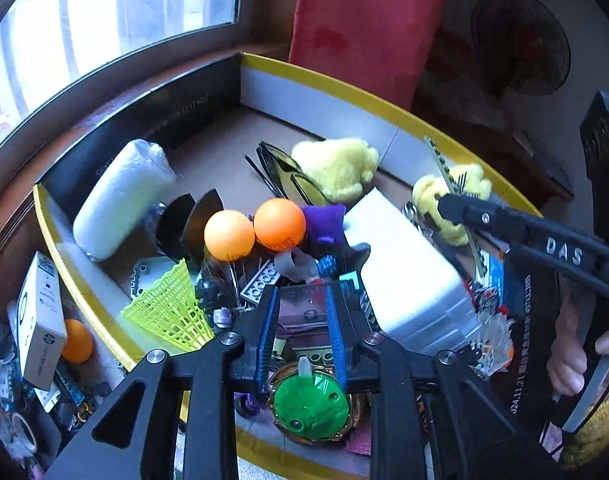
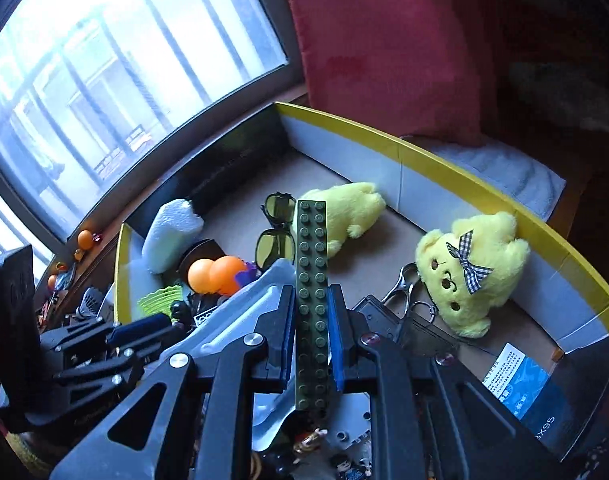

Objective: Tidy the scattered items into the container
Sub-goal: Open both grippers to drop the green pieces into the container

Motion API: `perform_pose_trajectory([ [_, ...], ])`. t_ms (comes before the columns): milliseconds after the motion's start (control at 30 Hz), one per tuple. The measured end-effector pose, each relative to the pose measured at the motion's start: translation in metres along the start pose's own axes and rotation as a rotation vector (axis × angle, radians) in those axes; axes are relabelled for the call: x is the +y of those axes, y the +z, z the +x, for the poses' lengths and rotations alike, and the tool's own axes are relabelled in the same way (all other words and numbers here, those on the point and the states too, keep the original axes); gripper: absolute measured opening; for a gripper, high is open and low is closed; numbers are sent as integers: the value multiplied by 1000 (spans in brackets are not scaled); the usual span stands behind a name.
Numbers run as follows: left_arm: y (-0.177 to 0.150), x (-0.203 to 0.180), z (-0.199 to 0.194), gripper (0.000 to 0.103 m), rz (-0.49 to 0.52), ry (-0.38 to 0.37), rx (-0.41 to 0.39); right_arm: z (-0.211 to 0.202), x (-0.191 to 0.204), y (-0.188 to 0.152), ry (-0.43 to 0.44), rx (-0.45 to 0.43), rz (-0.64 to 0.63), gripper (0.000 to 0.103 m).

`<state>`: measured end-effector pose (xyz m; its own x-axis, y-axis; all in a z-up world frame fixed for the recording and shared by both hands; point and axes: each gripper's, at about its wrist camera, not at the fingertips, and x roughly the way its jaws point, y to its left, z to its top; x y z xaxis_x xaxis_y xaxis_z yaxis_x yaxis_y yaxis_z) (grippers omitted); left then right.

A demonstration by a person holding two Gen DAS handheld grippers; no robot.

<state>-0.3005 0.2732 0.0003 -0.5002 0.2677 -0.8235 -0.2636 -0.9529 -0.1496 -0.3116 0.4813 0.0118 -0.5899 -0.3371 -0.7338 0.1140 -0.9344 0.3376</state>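
Container (image 2: 456,168): yellow-rimmed cardboard box w/ grey inner walls, set below a window (image 2: 104,80); red cushion (image 2: 384,48) behind its far edge. Right gripper (image 2: 311,320): jaws clenched on a long dark-green brick plate (image 2: 311,264), held lengthwise btwn the blue pads, far end sticking out over the box interior. Left gripper (image 1: 302,320): jaws parted, nothing pressed btwn the pads; hangs over the clutter at the box's near edge, a green spinning top (image 1: 310,402) directly below it. Contents, far edge: yellow plush (image 2: 344,212) lying by the wall, sunglasses (image 2: 276,232) just beside it. Right side: yellow plush bear w/ checked bow (image 2: 472,272) against the wall, keyring (image 2: 408,292) touching it. Left corner: white foam roll (image 1: 124,196). Centre: 2 orange balls (image 1: 256,230) touching, purple item (image 1: 324,220) beside them, white box (image 1: 408,276), neon-green shuttlecock (image 1: 172,308). Outside box, left edge: small white carton (image 1: 40,320), orange ball (image 1: 78,340).
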Motion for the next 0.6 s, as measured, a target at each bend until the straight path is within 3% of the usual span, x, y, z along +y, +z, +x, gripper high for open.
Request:
perform_pose_trajectory([
  [133, -3, -2, -1, 24, -2, 5, 0, 8, -7, -1, -60, 5, 33, 16],
  [200, -4, -1, -5, 24, -18, 11, -12, 11, -8, -1, -72, 20, 37, 27],
  [233, -5, 1, -8, 24, -30, 13, -17, 10, -7, -1, -68, 21, 40, 33],
  [433, -9, 7, -26, 25, -83, 52, -52, -3, 6, 1, -32, -20, -2, 48],
  [600, -18, 10, -43, 25, -125, 94, -72, -7, 10, 0, 7, -30, 2, 52],
])
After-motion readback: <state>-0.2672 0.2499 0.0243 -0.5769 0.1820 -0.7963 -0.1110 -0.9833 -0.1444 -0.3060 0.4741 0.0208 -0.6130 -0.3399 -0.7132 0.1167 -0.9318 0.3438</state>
